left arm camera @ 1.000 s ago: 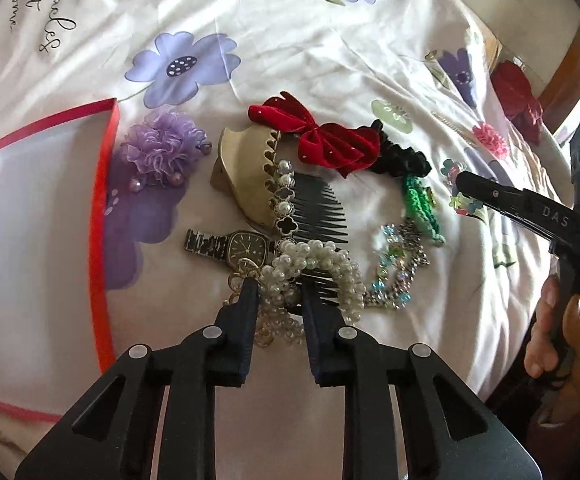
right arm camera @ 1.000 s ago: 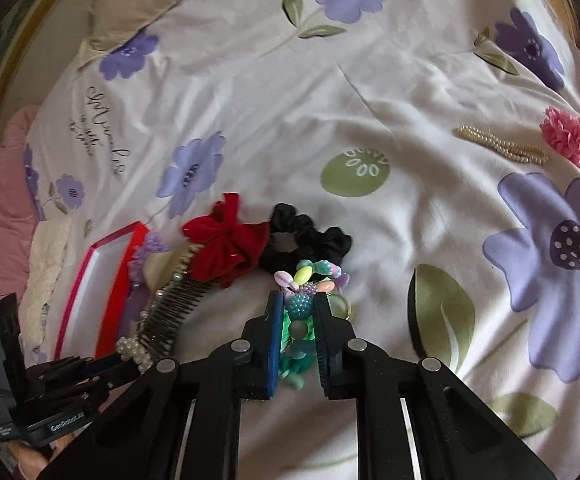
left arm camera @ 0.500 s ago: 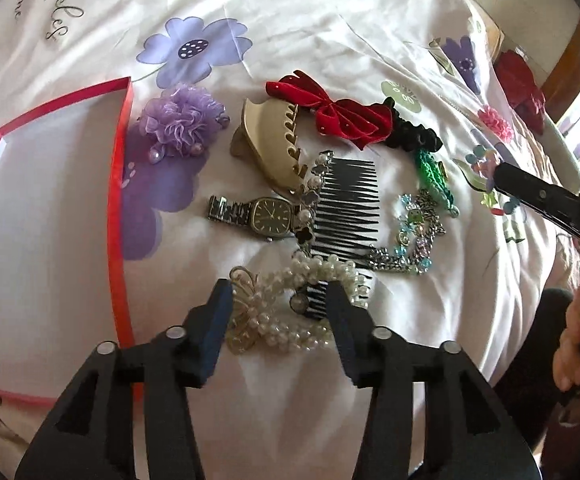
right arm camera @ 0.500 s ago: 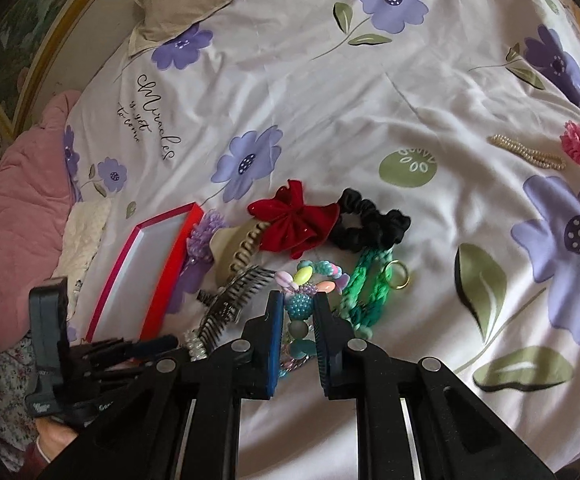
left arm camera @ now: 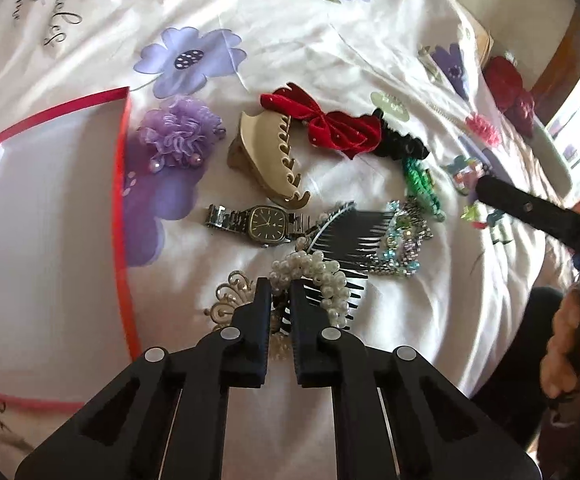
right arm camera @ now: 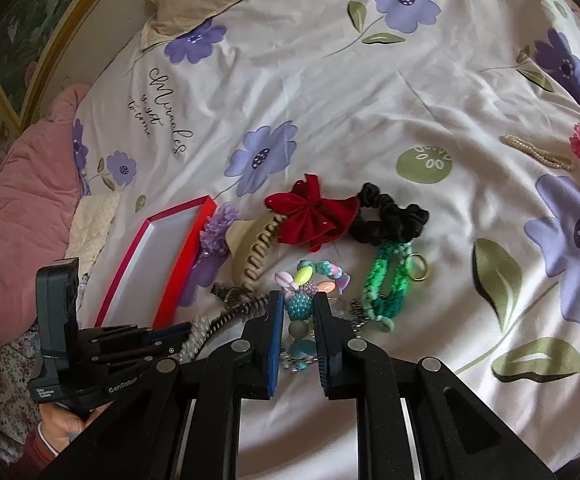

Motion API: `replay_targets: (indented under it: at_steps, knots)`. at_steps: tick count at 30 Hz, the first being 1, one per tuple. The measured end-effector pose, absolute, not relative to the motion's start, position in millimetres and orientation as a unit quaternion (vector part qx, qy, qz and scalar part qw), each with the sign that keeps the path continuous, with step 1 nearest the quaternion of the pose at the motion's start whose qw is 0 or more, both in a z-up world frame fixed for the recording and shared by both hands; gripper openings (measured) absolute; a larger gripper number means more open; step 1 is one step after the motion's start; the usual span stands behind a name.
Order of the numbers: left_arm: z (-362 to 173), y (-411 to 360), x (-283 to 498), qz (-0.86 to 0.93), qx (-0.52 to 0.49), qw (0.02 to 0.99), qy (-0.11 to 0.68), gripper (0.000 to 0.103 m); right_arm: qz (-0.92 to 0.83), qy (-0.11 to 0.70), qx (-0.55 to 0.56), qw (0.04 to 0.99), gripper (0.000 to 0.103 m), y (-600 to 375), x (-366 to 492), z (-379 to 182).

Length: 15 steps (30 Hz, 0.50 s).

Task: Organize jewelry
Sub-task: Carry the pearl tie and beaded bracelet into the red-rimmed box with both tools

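Two grippers work over the bedspread (right arm camera: 330,92). Left gripper (left arm camera: 280,284), jaws just closed, pinches the pearl bracelet (left arm camera: 322,276) near the watch (left arm camera: 264,220). Right gripper (right arm camera: 298,300) grips a bead bracelet (right arm camera: 302,308). Left of both lies a red tray (left arm camera: 122,200).

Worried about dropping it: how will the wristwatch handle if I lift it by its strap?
The wristwatch has a link strap that will probably drape, not stay stiff. Its shiny metal looks slippery, so a pinch may slide. The case likely makes it heavy for its size.
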<state>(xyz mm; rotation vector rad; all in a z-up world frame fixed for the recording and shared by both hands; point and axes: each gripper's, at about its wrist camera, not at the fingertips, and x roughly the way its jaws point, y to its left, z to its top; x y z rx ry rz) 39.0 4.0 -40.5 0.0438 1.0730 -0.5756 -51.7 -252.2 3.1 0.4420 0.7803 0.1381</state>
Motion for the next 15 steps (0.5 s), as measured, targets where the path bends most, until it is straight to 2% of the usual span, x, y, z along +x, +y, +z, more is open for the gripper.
replay_targets:
  at_steps: [6, 13, 15]
  knots:
    - [-35, 12, 29, -0.273, 0.027, 0.827, 0.491, 0.008, 0.088, 0.377, 0.213, 0.897, 0.015, -234, -48, 5]
    - [-55, 24, 23, -0.264, 0.033, 0.815, 0.515, 0.008, 0.098, 0.385, 0.204, 0.895, 0.015, -218, -48, 3]
    - [-58, 27, 25, -0.262, 0.030, 0.813, 0.519, 0.012, 0.102, 0.386, 0.203, 0.894, 0.015, -215, -48, 4]
